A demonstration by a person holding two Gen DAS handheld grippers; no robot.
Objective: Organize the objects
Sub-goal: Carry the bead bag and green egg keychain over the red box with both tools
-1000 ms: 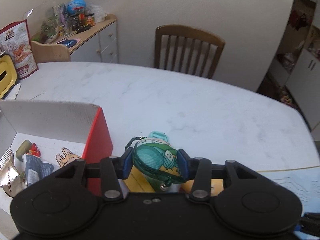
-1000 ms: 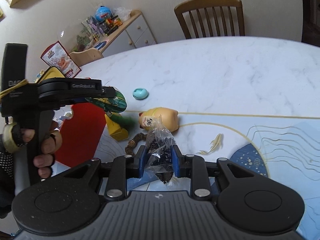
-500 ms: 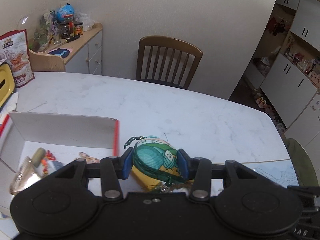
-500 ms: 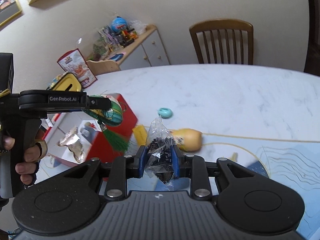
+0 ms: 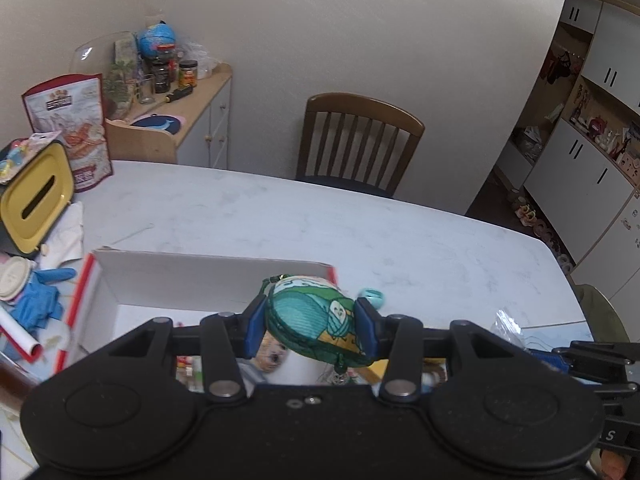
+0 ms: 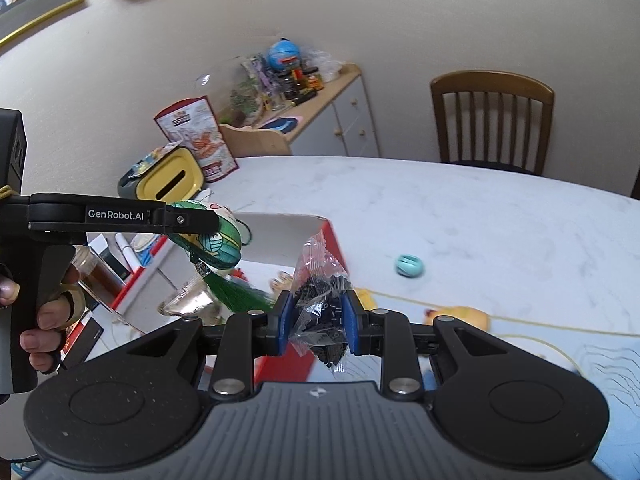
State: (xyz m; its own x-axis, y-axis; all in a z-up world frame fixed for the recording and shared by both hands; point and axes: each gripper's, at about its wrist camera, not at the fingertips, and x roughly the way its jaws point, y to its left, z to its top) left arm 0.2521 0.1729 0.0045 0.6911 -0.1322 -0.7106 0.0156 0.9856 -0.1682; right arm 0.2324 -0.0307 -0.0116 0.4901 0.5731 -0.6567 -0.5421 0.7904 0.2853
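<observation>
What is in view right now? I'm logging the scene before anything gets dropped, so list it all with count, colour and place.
Pouch: 1, green patterned, tassel below, clamped in left gripper over the box.
Bag of small black pieces: 1, clear, clamped in right gripper.
Box: 1, white inside, red outside, on table, already holding items.
Round clip: 1, teal, on table beyond the box.
Soft toy: 1, yellow, on the mat.
Tissue box: 1, yellow top, table's left edge.
Snack bag: 1, red and white, standing behind it.
Chair: 1, brown, far side.
Table: 1, white marble.
Left gripper: black, shut.
Right gripper: black, shut.
Hand: 1, on left gripper's handle.
</observation>
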